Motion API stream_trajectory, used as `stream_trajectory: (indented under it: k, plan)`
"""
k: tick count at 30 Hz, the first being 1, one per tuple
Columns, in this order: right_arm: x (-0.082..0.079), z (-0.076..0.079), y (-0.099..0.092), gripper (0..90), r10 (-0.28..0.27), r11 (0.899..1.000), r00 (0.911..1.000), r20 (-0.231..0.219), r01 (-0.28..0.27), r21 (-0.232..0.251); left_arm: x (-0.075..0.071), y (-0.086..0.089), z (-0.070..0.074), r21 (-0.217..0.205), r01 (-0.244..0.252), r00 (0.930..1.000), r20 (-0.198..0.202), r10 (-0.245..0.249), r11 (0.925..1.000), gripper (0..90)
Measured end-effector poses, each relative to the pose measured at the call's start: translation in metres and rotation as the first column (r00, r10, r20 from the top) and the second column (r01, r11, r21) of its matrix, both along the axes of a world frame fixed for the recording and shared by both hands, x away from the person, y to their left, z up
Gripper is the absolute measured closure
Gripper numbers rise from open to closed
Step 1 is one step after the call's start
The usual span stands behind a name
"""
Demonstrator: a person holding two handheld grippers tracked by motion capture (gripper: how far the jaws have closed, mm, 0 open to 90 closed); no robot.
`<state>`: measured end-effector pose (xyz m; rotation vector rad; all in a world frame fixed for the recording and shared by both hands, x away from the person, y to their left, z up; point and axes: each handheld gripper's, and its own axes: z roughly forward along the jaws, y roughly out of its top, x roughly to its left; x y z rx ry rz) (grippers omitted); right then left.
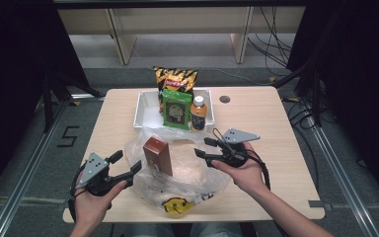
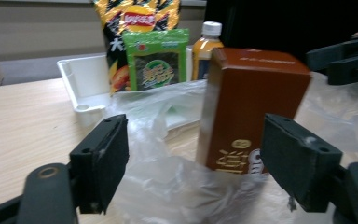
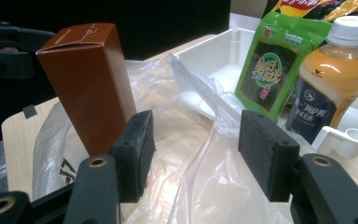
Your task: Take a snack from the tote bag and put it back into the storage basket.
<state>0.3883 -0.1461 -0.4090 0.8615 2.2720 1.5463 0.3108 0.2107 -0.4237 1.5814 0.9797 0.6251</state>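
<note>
A brown box point(image 1: 158, 155) stands upright inside a clear plastic bag point(image 1: 177, 173) spread on the bench point(image 1: 276, 128), between the two grippers. Gold lettering runs along the box's lower front in the left gripper view point(image 2: 235, 156), too blurred to read. The bag carries a yellow smiley face point(image 1: 176, 206) and black print near its front edge.

The left gripper point(image 1: 126, 165) has its jaws spread, nothing pinched; in its own view the box and loose bag plastic lie between and beyond the pads, untouched. The right gripper point(image 1: 205, 147) also has its jaws spread, with crumpled bag plastic point(image 3: 200, 154) in the gap but not pressed.

Behind the bag sits a white tray point(image 1: 145, 111). In it stand a green packet point(image 1: 176, 109) with yellow characters on a dark panel, an orange drink bottle point(image 1: 198, 112) with white cap and a dark blue label bearing white writing, and a black-and-yellow chip bag point(image 1: 175, 78) whose red round logo point(image 2: 139, 18) shows in the left gripper view.

The right gripper view gives the bottle's label point(image 3: 314, 114) closest, though its characters stay hard to read. The high view shows a round grey hole cover point(image 1: 224, 99) in the bench.
</note>
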Motion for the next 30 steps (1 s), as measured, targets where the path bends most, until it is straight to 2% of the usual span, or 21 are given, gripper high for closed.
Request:
stream_trajectory:
  k: [2,3,5,6,8,9,10,12,14,15,17,18,19,21,22,24,25,26,30]
  plan:
    - [-0.001,-0.001,0.001,45.6,-0.006,1.0,1.0,-0.002,0.006,0.014,-0.002,-0.004,0.001,-0.002,0.023,0.9997,0.006,-0.023,0.9997,20.1]
    - [0.0,-0.002,0.002,45.4,0.002,1.0,1.0,-0.001,-0.002,0.013,-0.002,-0.006,0.002,-0.008,0.032,0.9994,0.012,-0.032,0.9994,19.1]
    - [-0.001,-0.002,0.002,45.0,-0.015,1.0,0.9999,0.002,0.015,0.003,-0.004,-0.011,0.004,-0.005,0.044,0.999,0.011,-0.044,0.999,17.2]
    - [-0.001,-0.003,0.003,44.8,-0.004,1.0,0.9998,-0.02,0.004,0.018,-0.004,-0.013,0.004,-0.014,0.047,0.9988,0.014,-0.047,0.9988,16.2]
    - [-0.001,-0.003,0.003,44.2,-0.011,1.0,0.9997,-0.022,0.011,0.018,-0.004,-0.017,0.005,-0.009,0.048,0.9988,0.008,-0.048,0.9988,15.2]
    - [0.001,-0.003,0.001,44.0,-0.003,1.0,1.0,-0.006,0.003,0.004,-0.004,-0.021,0.005,-0.011,0.049,0.9988,0.011,-0.049,0.9988,15.1]
    - [-0.001,-0.002,0.001,43.9,-0.02,1.0,0.9995,-0.025,0.021,0.011,-0.004,-0.023,0.005,-0.012,0.051,0.9987,0.011,-0.051,0.9986,14.8]
    - [0.002,-0.002,0.0,43.6,-0.024,1.0,0.9995,0.021,0.023,0.015,-0.003,-0.028,0.005,-0.005,0.049,0.9987,0.009,-0.049,0.9988,14.4]
    - [0.001,-0.002,0.0,43.4,-0.007,1.0,1.0,-0.005,0.007,0.021,-0.001,-0.033,0.004,0.008,0.049,0.9988,0.01,-0.049,0.9988,14.2]
    - [0.001,-0.001,0.0,43.1,-0.01,1.0,0.9999,-0.003,0.01,0.008,0.001,-0.035,0.003,0.01,0.052,0.9986,0.009,-0.052,0.9986,14.2]
    - [0.001,-0.001,0.0,42.9,-0.017,1.0,0.9998,0.004,0.017,0.011,0.005,-0.039,0.001,0.023,0.052,0.9986,0.008,-0.052,0.9984,14.3]
    - [-0.001,-0.001,0.001,42.6,-0.02,0.999,0.9997,-0.017,0.02,0.028,0.006,-0.04,0.0,0.03,0.051,0.9987,0.007,-0.051,0.9983,14.3]
    - [0.0,-0.001,0.0,42.5,-0.016,0.999,0.9998,-0.01,0.016,0.03,0.008,-0.041,-0.001,0.032,0.048,0.9988,0.01,-0.048,0.9983,14.2]
    - [0.001,0.0,-0.002,42.4,-0.002,1.0,1.0,0.008,0.002,0.004,0.011,-0.041,-0.002,0.037,0.041,0.999,0.014,-0.042,0.9984,14.1]
    - [-0.001,0.0,-0.002,42.3,-0.008,1.0,0.9999,-0.015,0.008,0.019,0.011,-0.042,-0.002,0.039,0.032,0.9994,0.013,-0.032,0.9987,13.9]
    - [0.001,0.0,-0.002,42.3,-0.003,1.0,1.0,0.001,0.003,0.02,0.014,-0.043,-0.003,0.043,0.031,0.9994,0.011,-0.032,0.9986,13.3]
    - [-0.001,0.001,-0.002,42.2,-0.009,1.0,0.9997,-0.022,0.009,0.014,0.015,-0.044,-0.003,0.042,0.036,0.9992,0.014,-0.036,0.9985,13.1]
    - [0.001,-0.001,-0.001,42.2,0.006,1.0,1.0,0.002,-0.006,0.017,0.015,-0.045,-0.003,0.048,0.033,0.9994,0.011,-0.033,0.9983,12.8]
    - [0.0,-0.001,0.0,42.0,-0.01,1.0,0.9999,-0.01,0.01,0.028,0.018,-0.049,-0.003,0.046,0.034,0.9994,0.004,-0.035,0.9983,11.7]
